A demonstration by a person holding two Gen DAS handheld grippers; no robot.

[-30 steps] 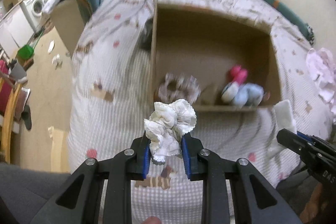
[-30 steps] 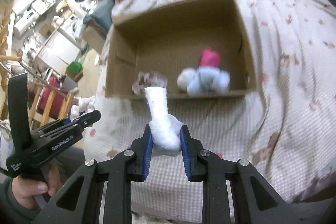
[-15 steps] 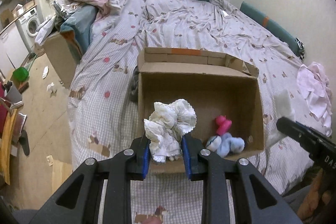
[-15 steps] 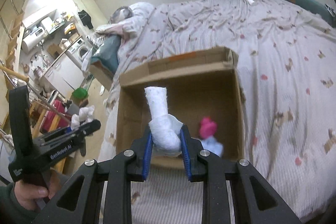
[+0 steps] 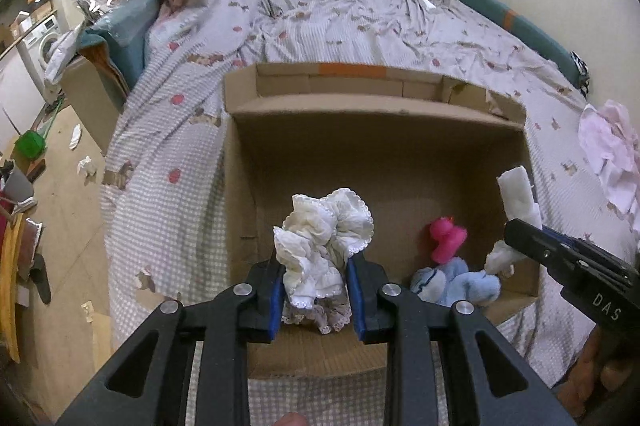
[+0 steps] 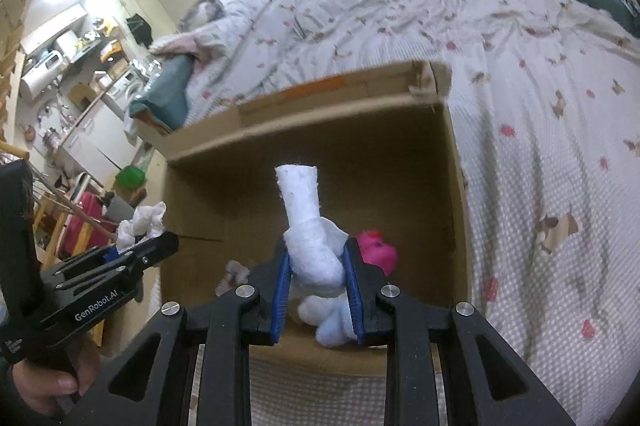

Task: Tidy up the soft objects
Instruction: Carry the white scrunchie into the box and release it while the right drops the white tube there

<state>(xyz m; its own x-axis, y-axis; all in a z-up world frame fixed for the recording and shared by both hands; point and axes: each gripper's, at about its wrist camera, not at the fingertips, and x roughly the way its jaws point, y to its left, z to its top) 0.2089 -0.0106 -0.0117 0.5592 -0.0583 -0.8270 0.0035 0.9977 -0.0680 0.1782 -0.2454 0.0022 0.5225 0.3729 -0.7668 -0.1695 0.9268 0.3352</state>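
Box fills the centre of both wrist views, open top toward me, sitting on the bed. My left gripper is clamped on a white frilly cloth; the cloth bunches up above the blue pads, lower centre of the left view, in front of the box's near edge. In the right view the same gripper shows at lower left, cloth sticking out of its tips, beside the box's left wall.

My right gripper grips a white sock; the sock's cuff stands upright above the pads, centre frame, over the box interior. In the left view this gripper enters from the right edge, sock at the box's right wall.

Inside the box, low in both frames: a pink toy, a blue-and-white soft item just in front of it, and a lacy piece partly hidden behind my left pads. Pink cloth lies on the bed at right edge of the left view.
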